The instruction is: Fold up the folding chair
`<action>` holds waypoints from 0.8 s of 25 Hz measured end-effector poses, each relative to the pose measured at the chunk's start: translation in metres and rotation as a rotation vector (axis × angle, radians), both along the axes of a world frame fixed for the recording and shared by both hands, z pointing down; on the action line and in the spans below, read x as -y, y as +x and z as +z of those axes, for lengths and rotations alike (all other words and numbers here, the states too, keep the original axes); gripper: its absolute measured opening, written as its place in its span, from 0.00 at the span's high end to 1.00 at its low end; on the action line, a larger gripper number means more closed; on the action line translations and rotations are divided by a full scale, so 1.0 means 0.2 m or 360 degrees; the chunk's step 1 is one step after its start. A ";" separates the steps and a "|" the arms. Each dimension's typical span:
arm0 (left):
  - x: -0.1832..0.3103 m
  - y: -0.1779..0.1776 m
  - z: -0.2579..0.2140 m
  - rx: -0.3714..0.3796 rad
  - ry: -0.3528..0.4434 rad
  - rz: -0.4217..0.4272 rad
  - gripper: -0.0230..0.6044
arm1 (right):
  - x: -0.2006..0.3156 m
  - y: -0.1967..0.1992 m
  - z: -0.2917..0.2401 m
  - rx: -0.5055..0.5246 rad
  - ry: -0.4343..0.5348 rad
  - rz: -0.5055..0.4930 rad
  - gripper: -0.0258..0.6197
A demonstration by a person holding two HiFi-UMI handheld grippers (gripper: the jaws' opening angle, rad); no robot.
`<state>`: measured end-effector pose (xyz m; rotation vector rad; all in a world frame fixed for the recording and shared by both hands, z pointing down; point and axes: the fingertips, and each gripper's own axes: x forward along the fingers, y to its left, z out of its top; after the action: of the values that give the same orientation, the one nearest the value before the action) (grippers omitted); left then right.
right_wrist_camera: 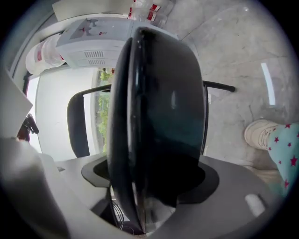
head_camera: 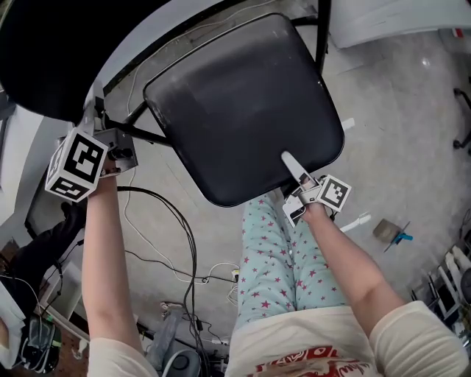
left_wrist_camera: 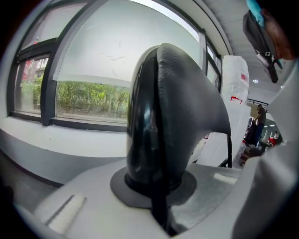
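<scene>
The folding chair's black padded seat [head_camera: 243, 103] fills the middle of the head view, tilted, with its black metal frame [head_camera: 321, 37] behind. The black backrest [head_camera: 51, 51] lies at the upper left. My left gripper [head_camera: 96, 121] is at the backrest's lower edge; in the left gripper view the backrest [left_wrist_camera: 177, 116] fills the gap between the jaws, so my left gripper [left_wrist_camera: 159, 186] is shut on it. My right gripper [head_camera: 294, 169] straddles the seat's near edge, one white finger [head_camera: 291, 162] on top. In the right gripper view the seat [right_wrist_camera: 163, 116] stands edge-on, pressed between the pads of my right gripper [right_wrist_camera: 149, 186].
Black and white cables [head_camera: 184, 243] trail over the grey floor under the chair. A person's legs in star-print trousers [head_camera: 272, 258] stand right behind the seat. A white unit [head_camera: 397, 18] is at the top right, and a small blue tool [head_camera: 397, 237] lies on the floor at right.
</scene>
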<state>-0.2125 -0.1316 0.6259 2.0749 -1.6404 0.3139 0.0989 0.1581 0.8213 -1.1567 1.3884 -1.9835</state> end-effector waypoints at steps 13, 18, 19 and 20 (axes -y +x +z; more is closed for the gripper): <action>-0.05 0.11 -0.10 -0.0143 0.0080 0.0302 0.96 | 0.05 -0.01 -0.08 0.0005 0.0007 0.0075 0.38; -0.06 0.10 -0.29 -0.0071 0.0194 0.0279 0.96 | 0.14 -0.05 -0.34 0.0051 0.0027 0.0028 0.47; -0.06 0.10 -0.33 -0.0055 0.0230 0.0270 0.96 | 0.18 -0.06 -0.41 0.0065 0.0044 0.0024 0.49; -0.06 0.10 -0.36 -0.0039 0.0255 0.0260 0.96 | 0.20 -0.06 -0.47 0.0070 0.0051 0.0025 0.50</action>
<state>-0.1926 -0.1197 0.5537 2.3290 -1.5293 0.2151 0.0859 0.1175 0.7281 -1.1005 1.3797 -1.9570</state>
